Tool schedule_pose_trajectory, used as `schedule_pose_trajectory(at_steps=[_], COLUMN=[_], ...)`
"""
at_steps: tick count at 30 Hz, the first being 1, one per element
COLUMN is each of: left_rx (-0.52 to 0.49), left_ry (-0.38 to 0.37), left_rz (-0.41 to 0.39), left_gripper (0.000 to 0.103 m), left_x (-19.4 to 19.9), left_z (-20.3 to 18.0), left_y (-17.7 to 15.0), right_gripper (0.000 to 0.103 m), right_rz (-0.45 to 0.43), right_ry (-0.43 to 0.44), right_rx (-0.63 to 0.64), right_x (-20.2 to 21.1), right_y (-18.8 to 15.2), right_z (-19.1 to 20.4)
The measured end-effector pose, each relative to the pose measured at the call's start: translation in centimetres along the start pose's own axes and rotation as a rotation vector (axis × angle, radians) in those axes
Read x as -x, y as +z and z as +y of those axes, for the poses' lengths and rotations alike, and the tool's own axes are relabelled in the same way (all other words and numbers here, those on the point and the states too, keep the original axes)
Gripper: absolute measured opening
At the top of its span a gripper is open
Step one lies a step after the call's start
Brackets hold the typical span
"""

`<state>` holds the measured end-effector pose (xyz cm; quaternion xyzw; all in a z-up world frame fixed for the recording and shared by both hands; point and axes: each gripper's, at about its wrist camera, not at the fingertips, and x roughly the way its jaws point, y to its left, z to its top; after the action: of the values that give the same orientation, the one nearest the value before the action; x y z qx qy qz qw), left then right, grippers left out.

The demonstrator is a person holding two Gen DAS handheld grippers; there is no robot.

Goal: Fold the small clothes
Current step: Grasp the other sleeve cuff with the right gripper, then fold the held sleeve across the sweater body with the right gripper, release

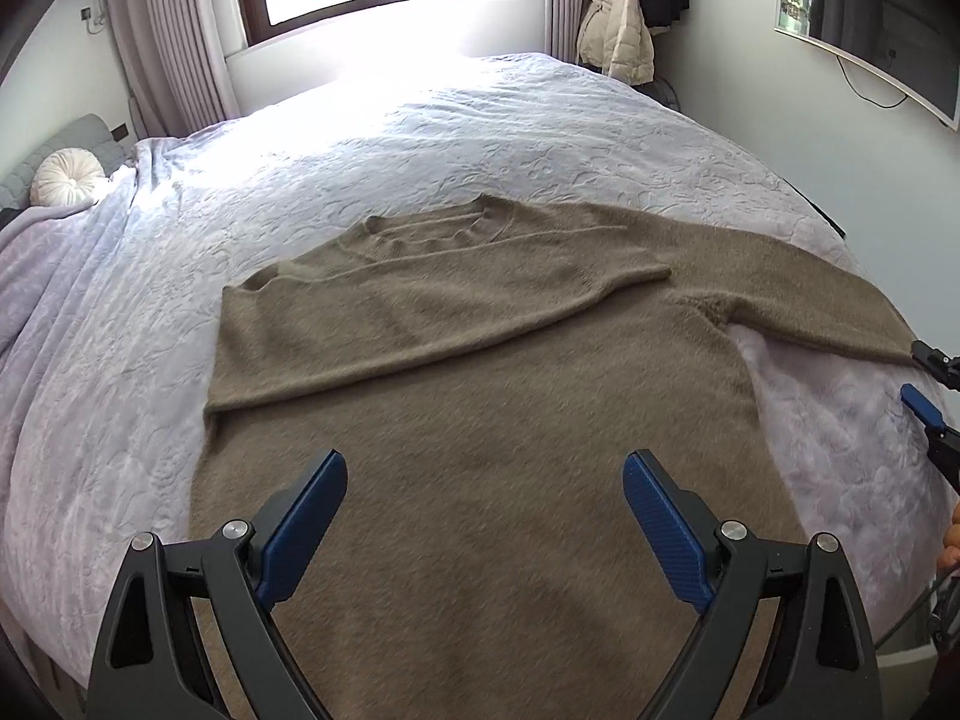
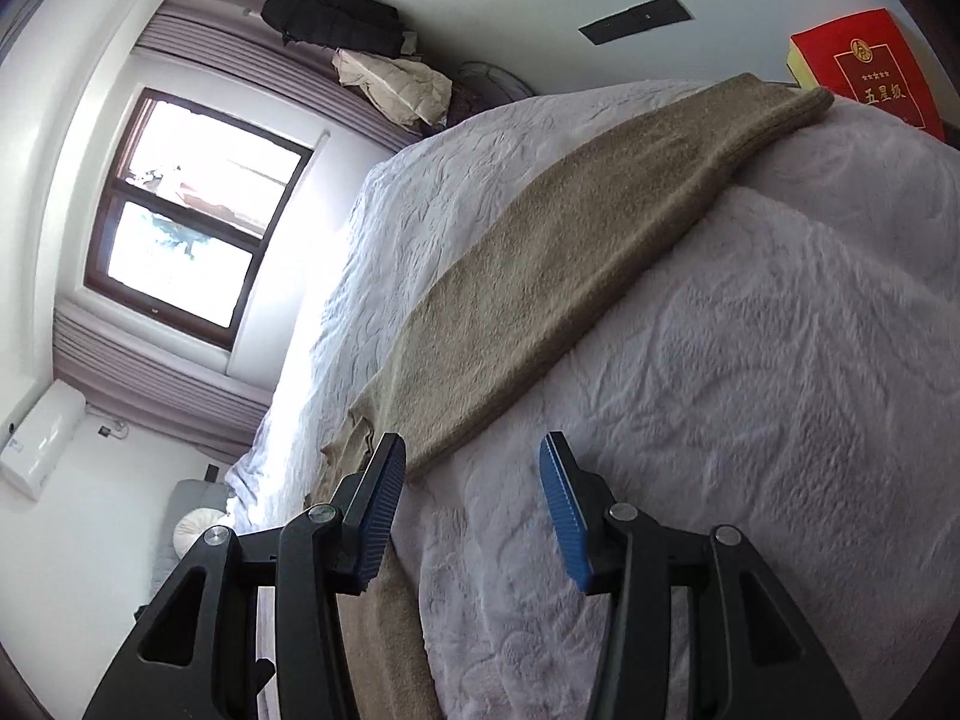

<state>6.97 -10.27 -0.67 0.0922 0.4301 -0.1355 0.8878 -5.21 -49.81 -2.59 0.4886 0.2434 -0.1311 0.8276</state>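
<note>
A tan knit sweater [image 1: 480, 396] lies flat on the bed, neck toward the window. Its left sleeve [image 1: 444, 312] is folded across the chest. Its right sleeve [image 1: 798, 294] stretches out to the right; it also shows in the right wrist view [image 2: 576, 264], running to the far bed edge. My left gripper [image 1: 485, 486] is open and empty above the sweater's lower body. My right gripper [image 2: 473, 480] is open and empty, just above the bedspread beside the right sleeve's armpit end. It shows at the right edge of the left wrist view [image 1: 927, 384].
The white quilted bedspread [image 1: 420, 138] covers the bed. A round white cushion [image 1: 66, 177] lies at the headboard on the left. Jackets [image 1: 618, 30] hang by the window. A red box [image 2: 870, 72] sits past the far bed edge.
</note>
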Motion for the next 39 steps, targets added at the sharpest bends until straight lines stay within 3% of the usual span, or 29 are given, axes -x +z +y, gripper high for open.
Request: schedule_pose_trajectory(at_steps=[9,13,18,23,26,28,29,34,39], left_rx=[-0.031,-0.033,-0.03,-0.049,-0.12,-0.117,-0.106,-0.08,-0.041], left_ry=[0.032,0.034,0.045,0.023,0.065,0.06,0.046,0.008,-0.058], left_rz=[-0.054,-0.045,-0.021,0.062,0.046,0.038,0.044,0.052,0.067], left_gripper=[0.094,0.094,0.094,0.094,0.094,0.094,0.094,0.094,0.094], left_x=[-3.5,-6.4,-10.7,-15.1,-15.7,-15.7,-15.7,-15.6,-14.0], left_z=[-3.5,-5.1,-6.9,-9.0,-10.4,-10.3,-10.1,-9.3,-6.9], left_y=[4.0,5.6,7.2,7.3,6.6,6.5,6.5,6.7,6.3], right_gripper=[0.051,0.051,0.052,0.052,0.044,0.017,0.013,0.012,0.012], right_rz=[-0.069,-0.109,-0.105,-0.06,-0.079,-0.098,-0.104,-0.122,-0.096], right_ry=[-0.038,0.011,0.07,0.038,0.014,-0.012,-0.023,-0.034,0.031], right_rx=[-0.114,-0.123,-0.021,0.041,0.017,-0.002,0.005,0.137,0.368], right_x=[-1.9,-3.1,-4.7,-6.4,-6.3,-6.0,-6.0,-5.8,-6.7], right_y=[3.8,5.0,6.0,5.9,5.9,6.3,6.4,5.7,3.2], right_z=[-2.4,-2.2,-0.3,0.1,-0.2,-0.6,-0.3,3.7,12.0])
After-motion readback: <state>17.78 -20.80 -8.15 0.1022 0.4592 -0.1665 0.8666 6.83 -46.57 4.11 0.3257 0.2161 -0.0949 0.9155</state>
